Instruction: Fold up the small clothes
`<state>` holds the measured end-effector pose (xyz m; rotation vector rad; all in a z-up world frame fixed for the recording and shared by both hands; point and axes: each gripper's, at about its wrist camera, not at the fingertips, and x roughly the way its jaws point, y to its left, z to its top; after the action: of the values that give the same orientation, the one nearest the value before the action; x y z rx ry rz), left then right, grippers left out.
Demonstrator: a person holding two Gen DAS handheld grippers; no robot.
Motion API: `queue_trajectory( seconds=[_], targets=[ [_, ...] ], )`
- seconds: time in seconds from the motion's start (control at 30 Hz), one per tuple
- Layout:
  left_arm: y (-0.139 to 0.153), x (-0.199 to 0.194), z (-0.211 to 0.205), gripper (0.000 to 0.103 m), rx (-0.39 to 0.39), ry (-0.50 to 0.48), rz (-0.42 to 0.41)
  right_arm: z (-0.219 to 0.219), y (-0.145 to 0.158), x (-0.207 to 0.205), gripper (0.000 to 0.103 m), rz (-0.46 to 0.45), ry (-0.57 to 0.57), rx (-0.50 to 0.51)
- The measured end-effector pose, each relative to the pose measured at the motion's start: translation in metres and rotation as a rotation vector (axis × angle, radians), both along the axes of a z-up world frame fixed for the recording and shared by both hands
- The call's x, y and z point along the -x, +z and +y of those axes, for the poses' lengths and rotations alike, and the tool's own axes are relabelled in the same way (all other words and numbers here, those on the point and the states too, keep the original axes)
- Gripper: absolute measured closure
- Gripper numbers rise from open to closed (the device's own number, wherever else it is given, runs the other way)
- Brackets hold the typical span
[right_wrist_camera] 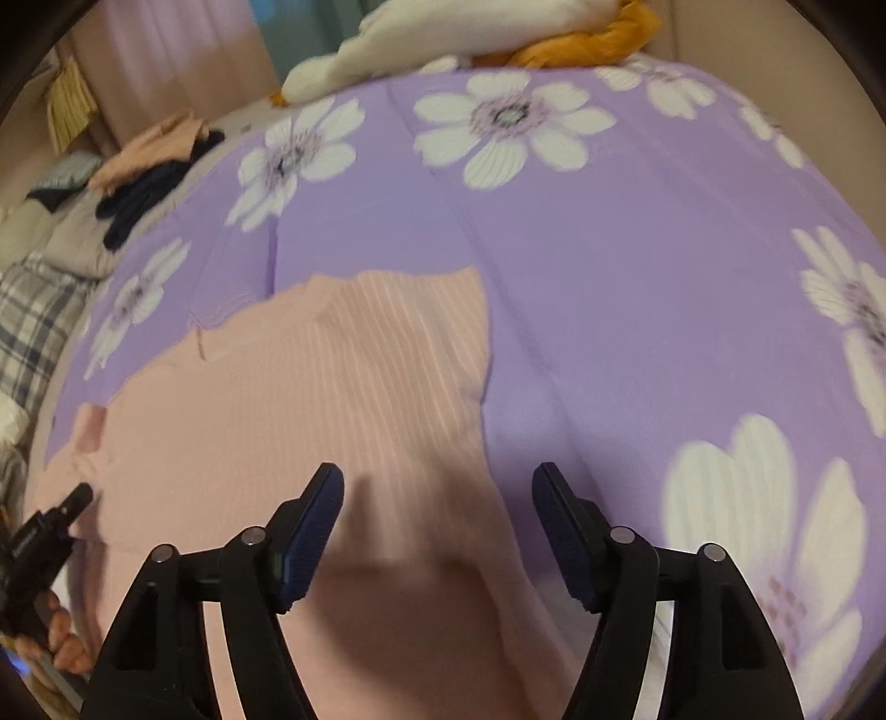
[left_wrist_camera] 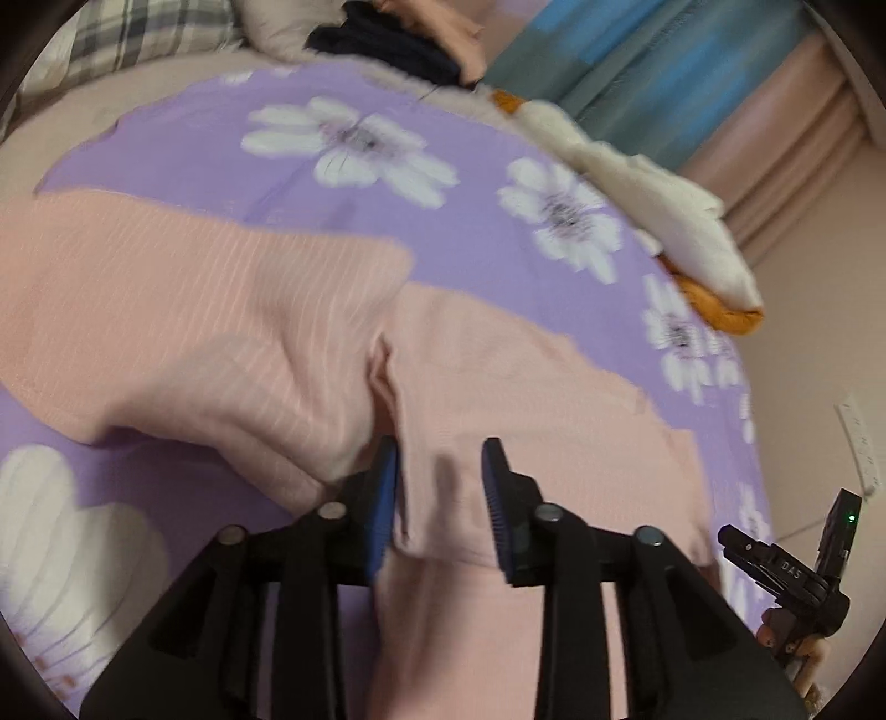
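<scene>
Bed (right_wrist_camera: pixel 637 266) under a purple flowered sheet carries everything. Pink ribbed garment (right_wrist_camera: pixel 343 387) lies folded across the sheet's near edge, below both claws. White and orange clothes (left_wrist_camera: pixel 653 205) sit at the far edge. Left claw (left_wrist_camera: pixel 440 498) is released, fabric between its pads but unpinched; right claw (right_wrist_camera: pixel 437 526) is released, wide.

Bed (left_wrist_camera: pixel 454 232) under purple floral sheet (right_wrist_camera: pixel 637 288). Plaid pillow (left_wrist_camera: pixel 149 33) at far end. Blue-green curtain (left_wrist_camera: pixel 653 61) beside pink drape (left_wrist_camera: pixel 775 138). Beige wall (left_wrist_camera: pixel 819 354) carries what looks like a power strip (left_wrist_camera: pixel 858 443), blurred.
</scene>
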<state>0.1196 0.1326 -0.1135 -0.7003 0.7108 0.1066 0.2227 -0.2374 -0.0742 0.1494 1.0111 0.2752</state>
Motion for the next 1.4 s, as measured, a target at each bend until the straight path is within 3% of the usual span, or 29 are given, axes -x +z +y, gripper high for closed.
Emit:
queue_trajectory(
  seconds=[0.13, 0.23, 0.33, 0.47, 0.57, 0.7, 0.97, 1.1, 1.27, 1.4],
  targets=[
    [0.036, 0.028, 0.008, 0.021, 0.009, 0.040, -0.091, -0.015, 0.035, 0.033, 0.018, -0.073, -0.049, -0.047],
    [0.057, 0.051, 0.018, 0.014, 0.021, 0.069, -0.127, -0.019, 0.057, 0.052, 0.009, -0.117, -0.057, -0.095],
    [0.069, 0.072, 0.030, 0.010, -0.012, 0.126, -0.125, -0.013, 0.078, 0.072, 0.008, -0.165, -0.036, -0.117],
    [0.068, 0.090, 0.055, 0.009, -0.038, 0.244, -0.086, 0.007, 0.095, 0.086, 0.008, -0.208, 0.016, -0.130],
    [0.055, 0.099, 0.087, 0.010, 0.040, 0.316, -0.061, 0.022, 0.105, 0.095, 0.008, -0.239, 0.063, -0.146],
    [0.043, 0.107, 0.113, 0.011, 0.057, 0.393, -0.031, 0.046, 0.113, 0.104, 0.008, -0.269, 0.129, -0.158],
    [0.013, 0.114, 0.148, 0.018, 0.141, 0.465, 0.043, 0.093, 0.110, 0.104, 0.008, -0.258, 0.210, -0.158],
    [0.002, 0.118, 0.156, 0.021, 0.205, 0.453, 0.079, 0.116, 0.110, 0.099, 0.008, -0.192, 0.264, -0.129],
    [-0.005, 0.123, 0.162, 0.022, 0.209, 0.466, 0.132, 0.140, 0.100, 0.093, 0.008, -0.186, 0.284, -0.018],
    [-0.020, 0.123, 0.176, 0.034, 0.261, 0.483, 0.160, 0.152, 0.086, 0.085, 0.008, -0.131, 0.294, 0.011]
  ],
)
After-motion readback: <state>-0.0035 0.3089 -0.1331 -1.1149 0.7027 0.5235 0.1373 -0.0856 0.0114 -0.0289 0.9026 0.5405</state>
